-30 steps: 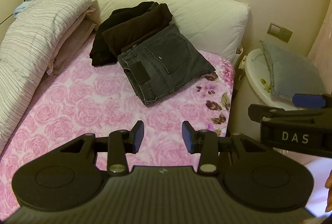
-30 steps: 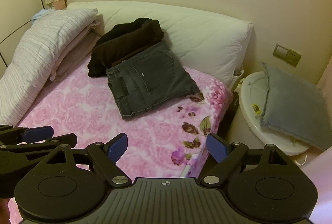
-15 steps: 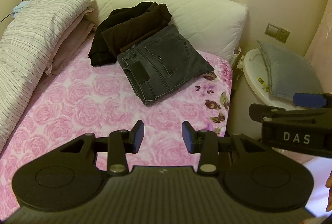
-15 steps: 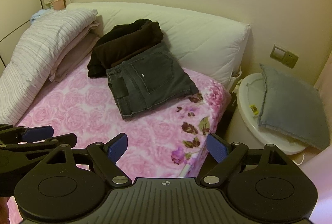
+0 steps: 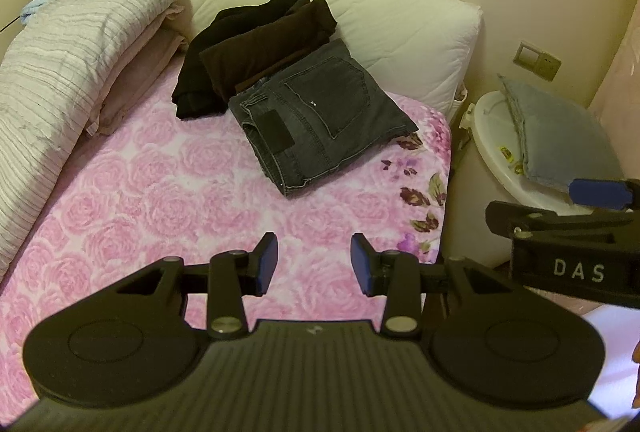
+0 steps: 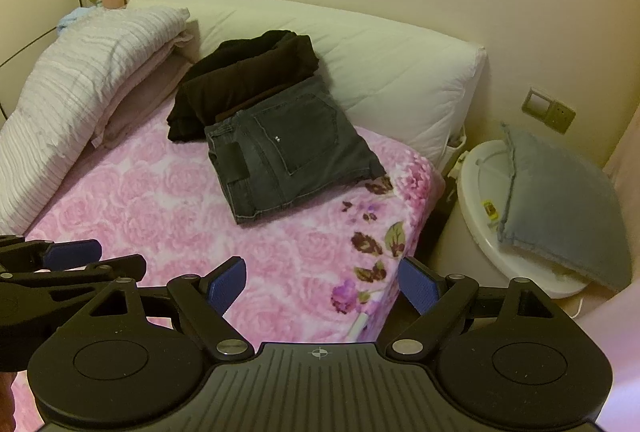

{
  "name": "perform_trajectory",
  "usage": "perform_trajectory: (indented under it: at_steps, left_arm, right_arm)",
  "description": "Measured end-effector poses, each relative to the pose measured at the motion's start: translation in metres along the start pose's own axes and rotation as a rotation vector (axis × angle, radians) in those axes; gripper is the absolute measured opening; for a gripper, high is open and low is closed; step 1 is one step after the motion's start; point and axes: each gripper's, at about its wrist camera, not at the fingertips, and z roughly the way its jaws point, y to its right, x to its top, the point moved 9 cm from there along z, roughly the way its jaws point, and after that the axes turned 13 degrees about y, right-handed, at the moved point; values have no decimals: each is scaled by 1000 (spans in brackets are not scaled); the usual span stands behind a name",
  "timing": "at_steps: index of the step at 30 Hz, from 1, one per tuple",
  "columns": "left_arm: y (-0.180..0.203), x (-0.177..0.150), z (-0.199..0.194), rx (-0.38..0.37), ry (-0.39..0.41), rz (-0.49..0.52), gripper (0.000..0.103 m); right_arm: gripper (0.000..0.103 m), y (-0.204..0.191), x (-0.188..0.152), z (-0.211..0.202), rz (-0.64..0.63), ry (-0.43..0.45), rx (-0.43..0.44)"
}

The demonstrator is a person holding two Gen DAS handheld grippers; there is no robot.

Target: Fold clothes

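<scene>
Folded dark grey jeans point(image 5: 320, 112) point(image 6: 288, 148) lie on the pink rose-patterned bed point(image 5: 160, 200) point(image 6: 168, 208), back pocket up. Behind them rests a folded dark brown and black garment point(image 5: 256, 48) point(image 6: 244, 76). My left gripper point(image 5: 313, 264) hovers open above the near part of the bed, nothing between its blue pads. My right gripper point(image 6: 322, 284) is open wider, over the bed's right edge, also empty. Both stay well short of the clothes. Each gripper's side shows at the edge of the other's view.
A white pillow point(image 5: 392, 32) leans on the back wall. Folded striped bedding point(image 5: 72, 72) is piled along the left. Right of the bed, a grey cushion point(image 6: 560, 208) sits on a round white stool point(image 6: 480, 192). A wall socket point(image 5: 538, 61) is above it.
</scene>
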Motion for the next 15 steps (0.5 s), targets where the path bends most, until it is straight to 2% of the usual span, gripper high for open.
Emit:
perform_trajectory:
  at_steps: [8, 15]
  left_arm:
    - [-7, 1, -1, 18, 0, -16, 36]
    - [-10, 0, 1, 62, -6, -31, 36]
  right_arm:
    - [86, -5, 1, 1, -15, -1, -2]
    - [86, -6, 0, 3, -26, -2, 6]
